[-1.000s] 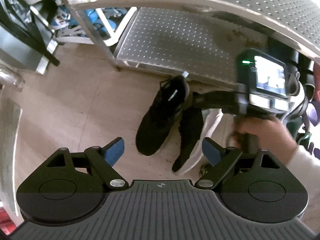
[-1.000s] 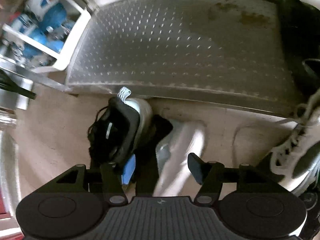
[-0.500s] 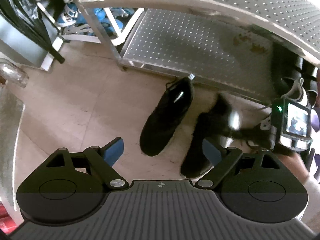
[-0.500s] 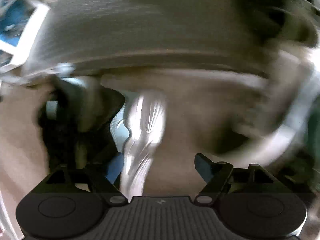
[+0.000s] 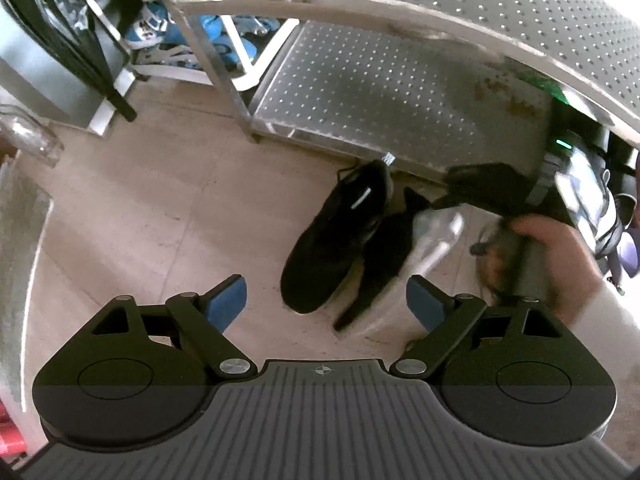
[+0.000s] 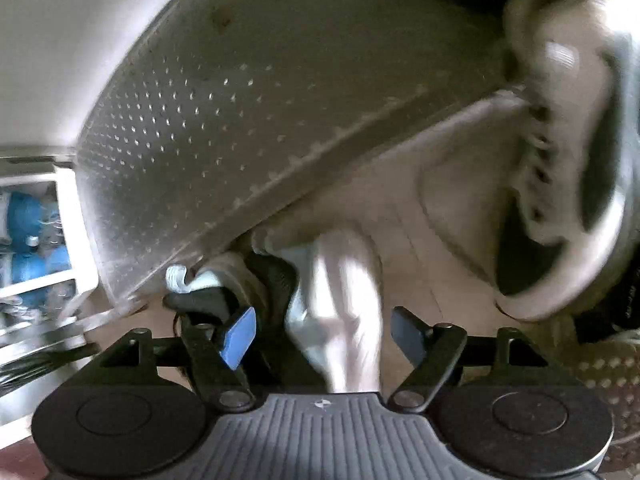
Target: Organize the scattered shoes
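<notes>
A black sneaker (image 5: 340,236) lies upright on the tiled floor in front of the perforated metal rack shelf (image 5: 380,92). A second black sneaker with a white sole (image 5: 384,264) lies on its side against it. My left gripper (image 5: 326,300) is open and empty, hovering above both. My right gripper (image 6: 322,334) is open, its jaws on either side of the white sole (image 6: 344,296) of the tipped sneaker; it also shows in the left wrist view (image 5: 500,196). The right wrist view is blurred.
A white and black sneaker (image 6: 568,208) lies at the right near the shelf edge. Blue skates (image 5: 192,36) sit on a white rack at the far left. The rack's metal leg (image 5: 224,80) stands on the floor. A patterned brown mat (image 6: 600,368) is at right.
My right gripper swung away to the right, then came back down over the tipped sneaker. The left gripper rose slightly and stays open. The upright black sneaker has not moved.
</notes>
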A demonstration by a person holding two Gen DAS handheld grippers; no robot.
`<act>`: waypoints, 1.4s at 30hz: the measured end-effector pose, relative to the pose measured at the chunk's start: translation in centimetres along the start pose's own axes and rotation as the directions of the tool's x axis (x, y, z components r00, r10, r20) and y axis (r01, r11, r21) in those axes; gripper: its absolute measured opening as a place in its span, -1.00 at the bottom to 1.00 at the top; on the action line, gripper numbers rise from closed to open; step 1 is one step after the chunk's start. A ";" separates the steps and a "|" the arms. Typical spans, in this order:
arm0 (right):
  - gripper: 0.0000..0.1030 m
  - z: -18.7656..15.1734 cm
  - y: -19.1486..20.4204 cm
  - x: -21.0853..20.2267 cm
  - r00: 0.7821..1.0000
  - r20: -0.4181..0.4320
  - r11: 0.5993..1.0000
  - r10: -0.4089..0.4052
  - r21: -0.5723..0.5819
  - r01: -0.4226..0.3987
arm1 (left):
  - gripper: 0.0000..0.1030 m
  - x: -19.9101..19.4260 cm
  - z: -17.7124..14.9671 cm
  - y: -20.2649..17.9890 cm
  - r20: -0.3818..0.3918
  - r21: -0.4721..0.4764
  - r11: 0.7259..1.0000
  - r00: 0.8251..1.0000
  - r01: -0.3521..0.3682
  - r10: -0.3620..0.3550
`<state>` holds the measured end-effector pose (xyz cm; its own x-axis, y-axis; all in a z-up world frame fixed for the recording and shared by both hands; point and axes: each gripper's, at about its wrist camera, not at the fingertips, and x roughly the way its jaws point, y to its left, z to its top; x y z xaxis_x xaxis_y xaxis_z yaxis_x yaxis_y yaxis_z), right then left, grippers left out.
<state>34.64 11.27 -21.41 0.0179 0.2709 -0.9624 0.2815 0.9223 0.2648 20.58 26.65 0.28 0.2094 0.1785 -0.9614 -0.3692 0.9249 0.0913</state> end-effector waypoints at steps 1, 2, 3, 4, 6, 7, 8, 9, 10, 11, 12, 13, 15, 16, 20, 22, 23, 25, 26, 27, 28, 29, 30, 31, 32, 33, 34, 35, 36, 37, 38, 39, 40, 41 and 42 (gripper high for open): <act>0.47 -0.3 1.1 0.7 0.999 -0.005 0.998 -0.037 -0.048 0.037 | 0.76 0.0 0.1 0.1 0.001 -0.004 1.000 1.000 -0.002 0.002; 0.47 -0.5 1.7 1.3 0.999 -0.014 0.996 -0.052 -0.066 0.051 | 0.76 0.0 0.1 0.1 0.003 -0.008 1.000 1.000 -0.004 0.004; 0.47 -0.5 1.7 1.6 0.998 -0.017 0.997 -0.053 -0.063 0.051 | 0.76 0.0 0.1 0.1 0.004 -0.011 1.000 1.000 -0.005 0.005; 0.47 -0.6 1.6 2.3 0.999 -0.023 0.998 -0.048 -0.042 0.047 | 0.77 0.0 0.2 0.1 0.005 -0.011 1.000 1.000 -0.005 0.006; 0.50 -0.9 1.5 2.9 0.999 -0.018 0.999 -0.047 -0.019 0.047 | 0.77 0.0 0.1 0.0 0.005 -0.010 1.000 1.000 -0.004 0.004; 0.56 -0.9 1.6 2.9 0.999 -0.011 0.999 -0.047 -0.020 0.047 | 0.77 -0.1 0.0 0.0 0.003 -0.008 1.000 1.000 -0.002 0.002; 0.58 -1.0 1.6 2.8 0.999 -0.003 0.999 -0.048 -0.021 0.048 | 0.77 0.0 0.0 -0.1 0.001 -0.006 1.000 1.000 0.001 -0.001; 0.60 -1.1 1.6 2.8 0.999 0.005 0.998 -0.048 -0.026 0.048 | 0.77 0.0 0.0 -0.2 -0.001 -0.005 1.000 1.000 0.004 -0.004; 0.59 -1.2 1.6 2.8 0.999 0.014 0.997 -0.048 -0.056 0.049 | 0.77 0.0 0.0 -0.2 -0.002 -0.005 1.000 1.000 0.006 -0.006; 0.57 -1.4 1.5 2.5 0.999 0.030 0.992 -0.045 -0.116 0.048 | 0.77 0.0 0.0 -0.2 -0.003 -0.006 1.000 1.000 0.010 -0.010; 0.52 -1.5 1.4 2.1 0.998 0.044 0.984 -0.043 -0.168 0.050 | 0.77 -0.1 0.0 -0.1 -0.001 -0.009 1.000 1.000 0.011 -0.011; 0.49 -1.8 0.9 1.3 0.997 0.058 0.982 -0.046 -0.181 0.056 | 0.77 -0.1 0.1 0.0 0.001 -0.012 1.000 1.000 0.012 -0.012; 0.39 -2.3 -0.1 -0.3 0.995 0.083 0.976 -0.053 -0.204 0.069 | 0.77 -0.2 0.1 0.1 0.005 -0.018 1.000 1.000 0.015 -0.015; 0.33 -2.5 -0.9 -1.1 0.996 0.077 0.977 -0.055 -0.201 0.070 | 0.77 -0.3 0.1 0.1 0.006 -0.020 1.000 1.000 0.016 -0.016; -0.08 -3.0 -2.8 -2.6 0.993 0.046 0.970 -0.110 -0.213 0.117 | 0.77 -0.5 -0.1 0.0 0.009 -0.017 0.999 0.999 0.031 -0.030; -0.88 -3.5 -3.2 -2.1 0.982 0.037 0.955 -0.183 -0.231 0.186 | 0.77 -0.6 -0.2 -0.1 0.007 -0.016 0.999 0.999 0.039 -0.039; -0.89 -3.8 -4.2 -1.1 0.969 0.020 0.940 -0.246 -0.237 0.244 | 0.77 -0.6 -0.2 -0.1 0.008 -0.017 0.999 0.999 0.043 -0.043; -0.87 -3.7 -5.5 0.7 0.977 -0.046 0.964 -0.210 -0.177 0.199 | 0.77 -0.8 -0.2 0.1 0.012 -0.019 0.998 0.999 0.053 -0.052; -0.82 -3.9 -5.8 0.0 0.984 -0.024 0.978 -0.174 -0.120 0.170 | 0.77 -0.9 -0.2 0.2 0.016 -0.025 0.998 0.998 0.054 -0.054; -0.69 -4.1 -6.1 -0.6 0.990 0.000 0.988 -0.139 -0.064 0.138 | 0.77 -1.0 -0.1 0.4 0.021 -0.031 0.998 0.998 0.056 -0.055; -0.63 -4.3 -6.3 -1.3 0.995 0.026 0.995 -0.099 -0.010 0.099 | 0.77 -1.1 -0.1 0.5 0.024 -0.035 0.998 0.998 0.057 -0.056; -0.58 -4.4 -5.9 -2.2 0.998 0.050 0.999 -0.026 0.032 0.025 | 0.77 -1.2 0.0 0.6 0.027 -0.041 0.998 0.998 0.055 -0.054; -0.26 -4.4 -5.5 -2.9 0.997 0.072 0.997 0.037 0.067 -0.042 | 0.77 -1.3 0.1 0.9 0.033 -0.052 0.997 0.998 0.053 -0.051; -0.12 -4.3 -4.7 -3.1 0.996 0.073 0.996 0.057 0.071 -0.063 | 0.77 -1.3 0.2 0.9 0.034 -0.054 0.997 0.998 0.052 -0.050; -0.11 -4.2 -3.9 -3.3 0.995 0.073 0.995 0.069 0.069 -0.074 | 0.77 -1.3 0.2 0.9 0.033 -0.054 0.997 0.998 0.052 -0.050; -0.04 -3.9 -2.3 -2.9 0.997 0.063 0.999 0.038 0.036 -0.040 | 0.77 -1.2 0.2 0.9 0.029 -0.055 0.997 0.998 0.051 -0.050; 0.08 -3.6 -0.7 -2.5 0.999 0.054 1.000 0.006 0.002 -0.006 | 0.77 -1.2 0.3 0.9 0.026 -0.056 0.997 0.998 0.052 -0.050; 0.13 -3.4 0.8 -2.1 0.999 0.044 0.999 -0.030 -0.028 0.031 | 0.77 -1.1 0.3 0.9 0.024 -0.056 0.997 0.998 0.053 -0.051; 0.15 -3.2 1.5 -1.1 0.996 0.029 0.996 -0.084 -0.035 0.085 | 0.77 -1.1 0.3 0.9 0.023 -0.055 0.997 0.998 0.053 -0.052; 0.16 -3.2 1.6 -0.3 0.994 0.014 0.994 -0.104 -0.027 0.105 | 0.77 -1.0 0.3 1.0 0.022 -0.053 0.997 0.998 0.053 -0.052; 0.16 -3.1 1.7 0.6 0.992 -0.001 0.992 -0.125 -0.020 0.125 | 0.77 -1.0 0.4 1.0 0.021 -0.053 0.997 0.998 0.053 -0.052; 0.10 -3.1 1.7 1.3 0.990 -0.012 0.990 -0.141 -0.013 0.140 | 0.77 -1.0 0.4 1.0 0.021 -0.054 0.997 0.998 0.052 -0.051; 0.13 -3.4 1.0 1.2 0.991 0.000 0.991 -0.131 -0.012 0.131 | 0.77 -0.9 0.4 1.1 0.021 -0.056 0.997 0.999 0.050 -0.049; 0.13 -3.6 0.5 1.0 0.993 0.013 0.993 -0.121 -0.012 0.121 | 0.77 -1.0 0.4 1.2 0.022 -0.060 0.997 0.999 0.049 -0.048; 0.12 -3.8 0.2 0.9 0.994 0.023 0.994 -0.109 -0.023 0.110 | 0.77 -1.0 0.4 1.3 0.023 -0.064 0.997 0.999 0.050 -0.048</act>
<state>31.02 12.73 -22.04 0.0092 0.1623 -0.9867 0.2593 0.9526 0.1592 20.28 27.85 1.47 0.2478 0.1413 -0.9585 -0.4154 0.9093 0.0266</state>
